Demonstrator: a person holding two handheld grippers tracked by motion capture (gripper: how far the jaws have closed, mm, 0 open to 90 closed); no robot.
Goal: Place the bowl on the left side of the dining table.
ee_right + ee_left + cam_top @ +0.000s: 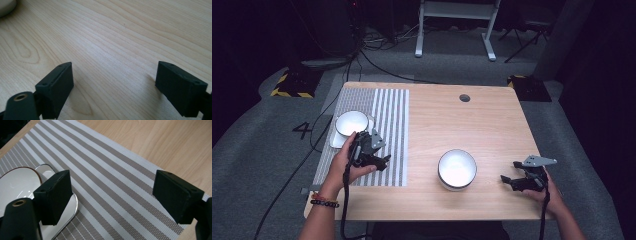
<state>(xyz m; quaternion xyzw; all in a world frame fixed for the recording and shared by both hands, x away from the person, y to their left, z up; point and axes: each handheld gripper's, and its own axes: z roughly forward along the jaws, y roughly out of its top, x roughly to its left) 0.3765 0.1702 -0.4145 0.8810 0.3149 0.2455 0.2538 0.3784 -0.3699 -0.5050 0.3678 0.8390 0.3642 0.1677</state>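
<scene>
**Two open grippers, two white bowls**

Dark grey floor is lying all around a light wooden table, and cables are trailing over it at the back. On the floor, at the left of the table, a big "4" can be read. No other writing or labels can be made out.

A grey and white striped mat is lying on the left part of the table. On it, a small white bowl with a thin dark rim is sitting on a shiny square plate. The left gripper is hovering just beside that bowl. In the left gripper view its jaws are standing wide apart, holding nothing, and the bowl is showing just past the left-hand finger, with striped mat between the two fingers.

A bigger white bowl with a dark rim is sitting on the bare wood, between the two grippers. The right gripper is resting low near the table's front edge, its jaws also wide apart and empty, pointing toward that bowl. In the right gripper view, bare wood is lying between the fingers.

It looks as if the reaching step is going on and nothing is being gripped yet. Next, the left gripper probably needs to swing toward the small bowl, put one finger on each side of its rim, and squeeze gently.
</scene>
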